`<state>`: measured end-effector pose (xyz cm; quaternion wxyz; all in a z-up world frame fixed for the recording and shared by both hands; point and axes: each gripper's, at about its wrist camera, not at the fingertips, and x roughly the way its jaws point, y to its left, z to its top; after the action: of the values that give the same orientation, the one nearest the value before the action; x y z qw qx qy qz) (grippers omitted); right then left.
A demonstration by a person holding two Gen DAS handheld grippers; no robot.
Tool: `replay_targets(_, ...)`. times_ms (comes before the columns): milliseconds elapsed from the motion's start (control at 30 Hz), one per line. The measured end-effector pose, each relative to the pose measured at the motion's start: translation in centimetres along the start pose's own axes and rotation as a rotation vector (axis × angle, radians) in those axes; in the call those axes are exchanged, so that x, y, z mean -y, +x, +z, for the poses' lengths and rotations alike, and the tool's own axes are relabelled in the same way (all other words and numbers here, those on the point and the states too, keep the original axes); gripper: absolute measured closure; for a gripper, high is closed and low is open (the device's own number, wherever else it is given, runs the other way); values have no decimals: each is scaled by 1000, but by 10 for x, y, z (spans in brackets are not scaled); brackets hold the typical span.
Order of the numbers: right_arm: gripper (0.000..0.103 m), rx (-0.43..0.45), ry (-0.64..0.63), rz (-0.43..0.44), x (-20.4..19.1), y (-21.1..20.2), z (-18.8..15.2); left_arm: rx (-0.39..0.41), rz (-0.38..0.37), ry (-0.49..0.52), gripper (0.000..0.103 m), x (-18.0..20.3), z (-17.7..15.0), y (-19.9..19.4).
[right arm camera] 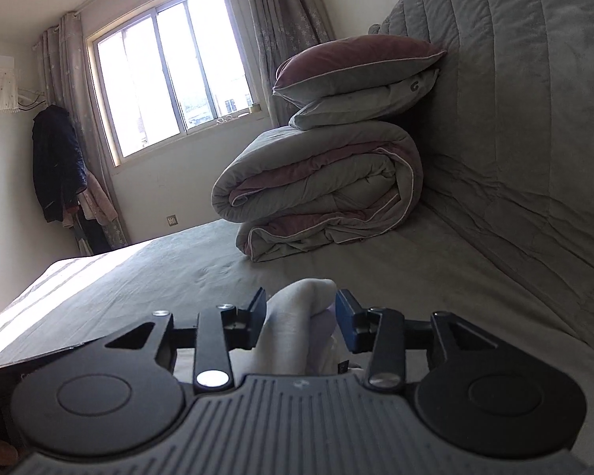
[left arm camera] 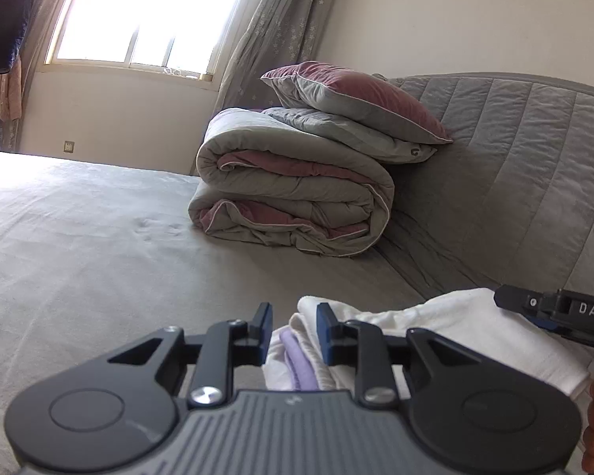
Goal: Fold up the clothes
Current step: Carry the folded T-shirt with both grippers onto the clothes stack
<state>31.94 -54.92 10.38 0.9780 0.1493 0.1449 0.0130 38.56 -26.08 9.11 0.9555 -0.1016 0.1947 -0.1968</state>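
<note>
A white garment with a lilac part [left arm camera: 435, 328] lies bunched on the grey bed sheet [left arm camera: 99, 245]. My left gripper [left arm camera: 294, 326] stands around one folded edge of it, jaws a little apart with the cloth between them. My right gripper [right arm camera: 301, 318] holds another bunched fold of the same white and lilac garment [right arm camera: 297, 324] between its jaws. The right gripper also shows in the left wrist view [left arm camera: 554, 312], at the far right on the garment.
A folded grey and mauve duvet [left arm camera: 293, 198] with two pillows [left arm camera: 356, 99] on top stands at the head of the bed, against a quilted grey headboard [left arm camera: 514, 158]. A window with curtains [right arm camera: 170, 71] and hanging clothes [right arm camera: 59, 162] are beyond the bed.
</note>
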Motion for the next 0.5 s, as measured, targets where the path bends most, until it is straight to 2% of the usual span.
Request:
replay_targets(167, 60, 58, -22, 7, -5, -22, 10, 23, -13, -30, 76, 0, 7, -18)
replay_targets(367, 60, 15, -17, 9, -17, -41, 10, -48, 13, -7, 73, 15, 10, -43)
replay_targets(500, 60, -39, 16, -23, -26, -57, 4, -117, 49, 32, 68, 26, 10, -63)
